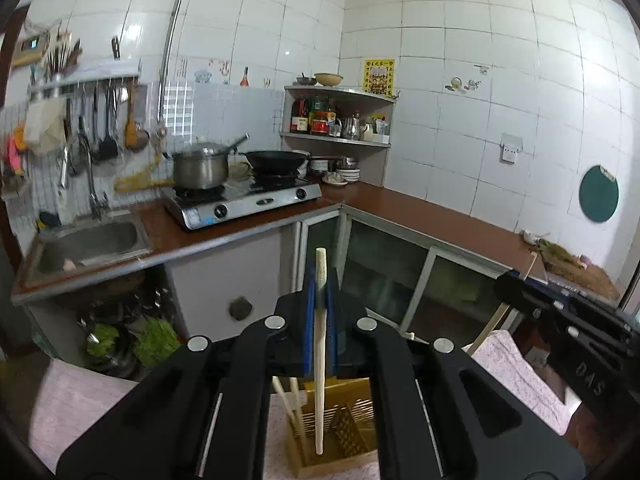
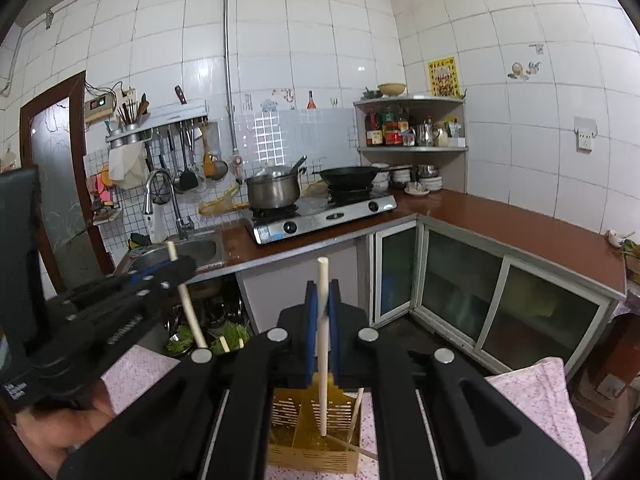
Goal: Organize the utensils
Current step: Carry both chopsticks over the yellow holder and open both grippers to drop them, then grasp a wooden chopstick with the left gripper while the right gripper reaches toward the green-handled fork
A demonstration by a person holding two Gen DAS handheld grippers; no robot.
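Left gripper (image 1: 320, 292): lower centre of the left wrist view, blue pads pinched on a pale chopstick (image 1: 320, 344) that stands nearly upright, its top above the pads, its lower end hanging over the yellow utensil holder (image 1: 352, 400) at the bottom of the frame.

Right gripper (image 2: 323, 300): lower centre of the right wrist view, blue pads pinched on a second chopstick (image 2: 323, 360), also upright, its lower end inside or just above the same slatted holder, which sits on a pink patterned cloth (image 2: 536, 392).

More chopsticks (image 1: 290, 404) lean in the holder's left compartment in the left wrist view; one more lies slanted at the holder's lower right in the right wrist view.

Each gripper shows in the other's view: the right one at the right edge of the left view, the left one at the left edge of the right view.

Background, upper half of both frames: white tiled wall, brown counter (image 2: 520, 220), a sink (image 1: 92, 240), a gas stove (image 2: 324, 216) with a steel pot (image 2: 274, 192) and a black wok (image 2: 348, 178), a corner shelf (image 2: 412, 148) of bottles.
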